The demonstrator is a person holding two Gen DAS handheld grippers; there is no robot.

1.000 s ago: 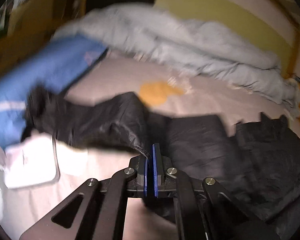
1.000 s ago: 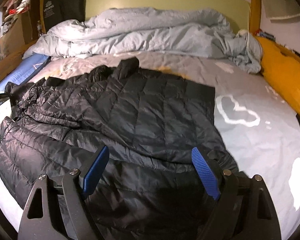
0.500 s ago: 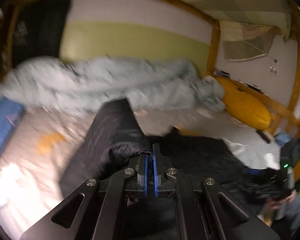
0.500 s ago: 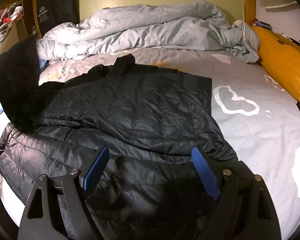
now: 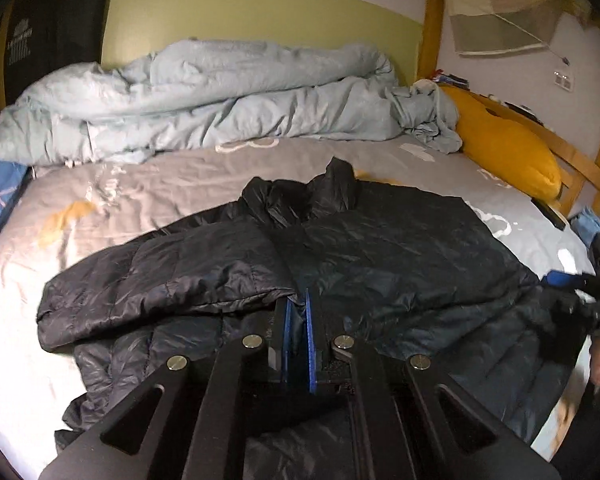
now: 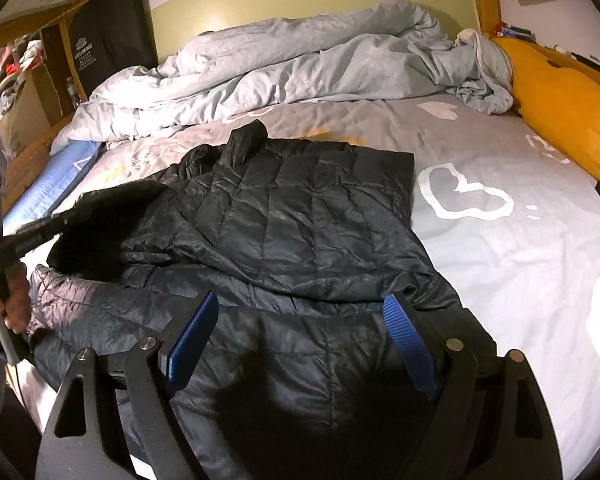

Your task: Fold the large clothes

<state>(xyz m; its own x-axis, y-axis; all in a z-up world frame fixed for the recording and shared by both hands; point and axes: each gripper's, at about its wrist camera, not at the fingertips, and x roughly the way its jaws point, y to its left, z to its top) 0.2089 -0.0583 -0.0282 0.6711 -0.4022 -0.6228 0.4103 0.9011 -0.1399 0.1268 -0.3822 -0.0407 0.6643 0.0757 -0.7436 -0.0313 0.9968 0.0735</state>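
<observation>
jacket [image 5: 400, 248]: spread on bed [image 5: 148, 184] | left tool [image 5: 298, 312]: nearly closed, seemingly pinching sleeve [image 5: 172, 276] laid over jacket | right tool [image 6: 300, 336]: wide open, empty, above jacket's near hem

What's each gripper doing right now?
Left gripper: jaws just opening slightly, sleeve of the black puffer jacket still pinched between them.
Right gripper: open, empty, over the jacket.

green wall [image 5: 260, 12], wooden bedframe [image 5: 430, 28], grey bedsheet [image 6: 500, 248]
</observation>
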